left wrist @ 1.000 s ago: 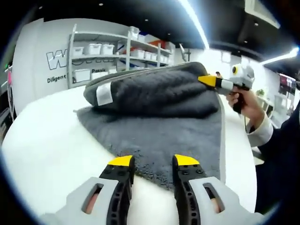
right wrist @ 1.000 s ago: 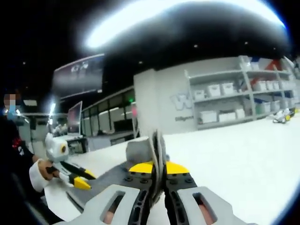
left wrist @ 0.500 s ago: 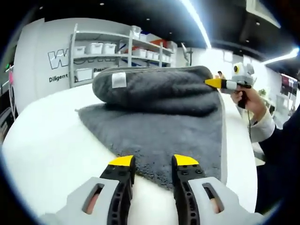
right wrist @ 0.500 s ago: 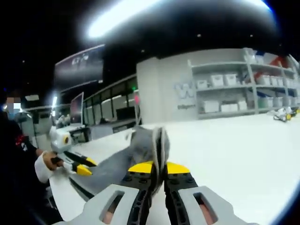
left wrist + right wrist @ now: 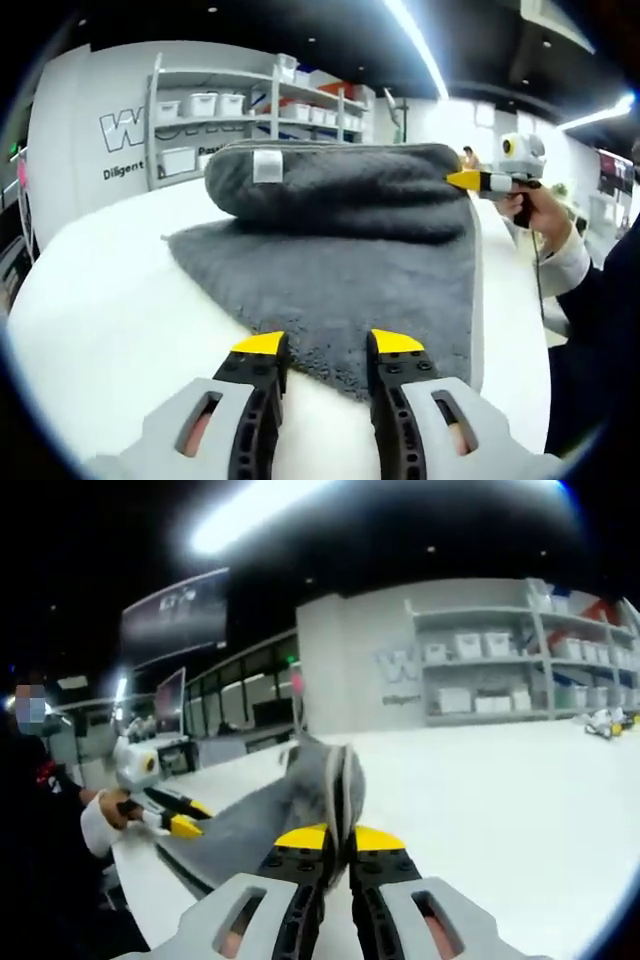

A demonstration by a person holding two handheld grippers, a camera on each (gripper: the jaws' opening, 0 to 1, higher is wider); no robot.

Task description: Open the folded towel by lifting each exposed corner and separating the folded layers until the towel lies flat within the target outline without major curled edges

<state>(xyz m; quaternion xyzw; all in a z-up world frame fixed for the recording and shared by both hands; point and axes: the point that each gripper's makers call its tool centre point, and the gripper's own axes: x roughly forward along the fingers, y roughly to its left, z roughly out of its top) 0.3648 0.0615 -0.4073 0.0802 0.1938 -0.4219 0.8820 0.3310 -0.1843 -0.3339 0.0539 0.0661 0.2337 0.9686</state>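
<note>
Right now my left claw (image 5: 319,350) sits at the bottom of the left gripper view, jaws parted and holding nothing, its yellow tips over the near edge of the grey towel (image 5: 340,270). From here the towel spreads across the white worktop (image 5: 110,300) in the middle of the frame, its lower layer lying flat while an upper layer bulges in a thick roll across the upper middle, a small white label (image 5: 267,165) showing on it. At the right end of that roll my right claw (image 5: 462,180) comes in from the right, its yellow tip against the cloth. White shelves (image 5: 230,110) with bins stand in the upper left.

Seen from the right gripper view, that right claw (image 5: 338,838) is at the bottom centre, jaws pinched on a raised edge of the towel (image 5: 315,785), which stands up between them as a narrow fold. My left claw (image 5: 183,825) shows at the left edge with a hand (image 5: 105,815) on its grip, and the worktop (image 5: 500,810) runs off to the right.
</note>
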